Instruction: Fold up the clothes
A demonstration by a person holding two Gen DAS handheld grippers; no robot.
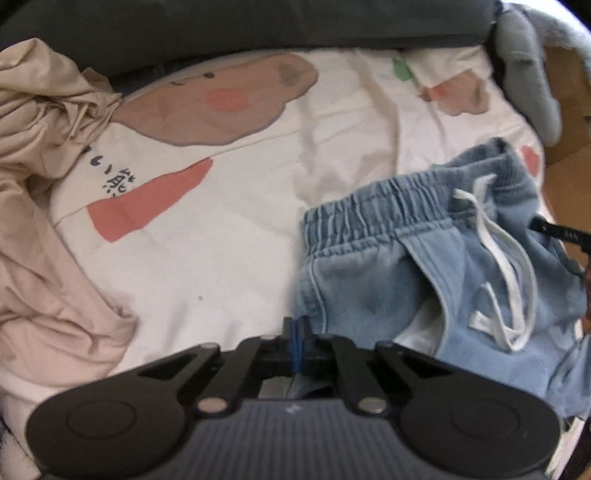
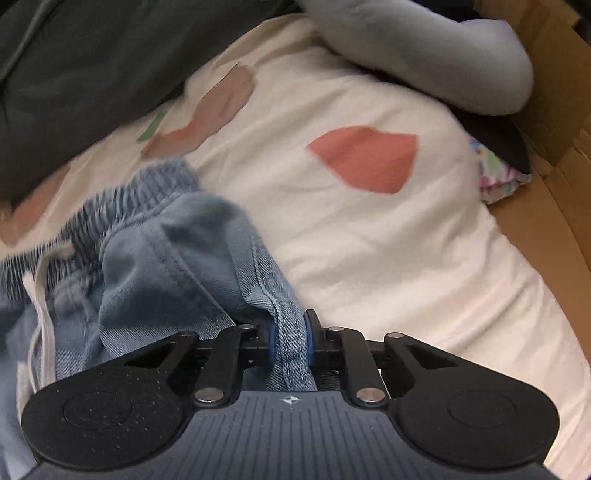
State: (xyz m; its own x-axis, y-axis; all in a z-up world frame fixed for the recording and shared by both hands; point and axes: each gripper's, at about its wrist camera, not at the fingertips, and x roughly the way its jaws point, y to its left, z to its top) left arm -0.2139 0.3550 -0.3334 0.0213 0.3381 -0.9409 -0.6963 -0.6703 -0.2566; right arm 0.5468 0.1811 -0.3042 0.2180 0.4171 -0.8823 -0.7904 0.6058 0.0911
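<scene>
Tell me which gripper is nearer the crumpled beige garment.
Left. The left gripper sits shut just right of the beige garment; the right gripper is farther off, clamped on the denim shorts.

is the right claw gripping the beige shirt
No, the right claw is clamped on a seam of the blue denim shorts.

A cream bed cover [image 1: 236, 266] printed with a brown bear face [image 1: 218, 99], a coral carrot shape [image 1: 147, 201] and dark lettering [image 1: 110, 181] spans the surface. A dark grey cushion [image 1: 258, 26] runs along its far edge. A grey-blue plush item [image 2: 424, 48] lies at the far right corner. Brown cardboard [image 2: 554, 122] borders the right edge, with a multicoloured fabric scrap [image 2: 498, 173] beside it.
</scene>
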